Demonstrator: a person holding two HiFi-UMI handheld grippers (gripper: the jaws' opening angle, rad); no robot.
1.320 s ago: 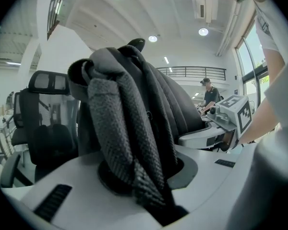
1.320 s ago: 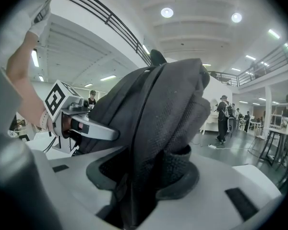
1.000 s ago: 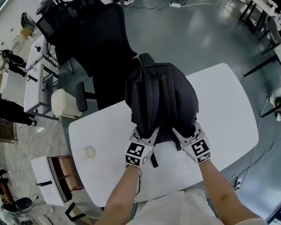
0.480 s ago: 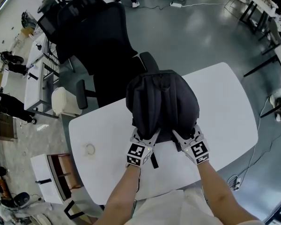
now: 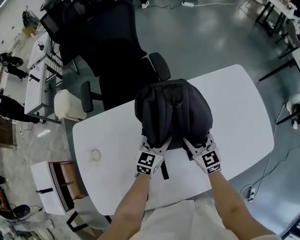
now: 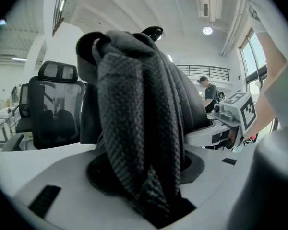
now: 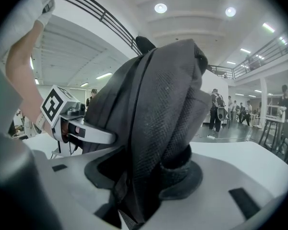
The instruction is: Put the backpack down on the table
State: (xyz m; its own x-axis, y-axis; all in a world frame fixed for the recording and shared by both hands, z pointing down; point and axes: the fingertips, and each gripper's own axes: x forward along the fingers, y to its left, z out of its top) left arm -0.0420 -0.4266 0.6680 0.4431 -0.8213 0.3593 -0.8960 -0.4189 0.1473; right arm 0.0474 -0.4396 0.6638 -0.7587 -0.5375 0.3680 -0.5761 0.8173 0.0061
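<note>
1. The backpack (image 5: 172,111) sits on the table (image 5: 240,114) straight ahead of both our grippers. Its length runs away from us, and neither hand is nearer.
2. Our left gripper (image 5: 156,145) is at the bag's near edge. Its jaws are opening, with the left strap (image 6: 139,143) slack between them.
3. Our right gripper (image 5: 194,145) mirrors it, jaws opening with the right strap (image 7: 158,143) between them, no longer pinched.

The head view looks steeply down on the table (image 5: 240,114), with the backpack (image 5: 172,109) toward twelve o'clock. Both gripper views sit low at its six o'clock, very close, sharing that backpack.
</note>
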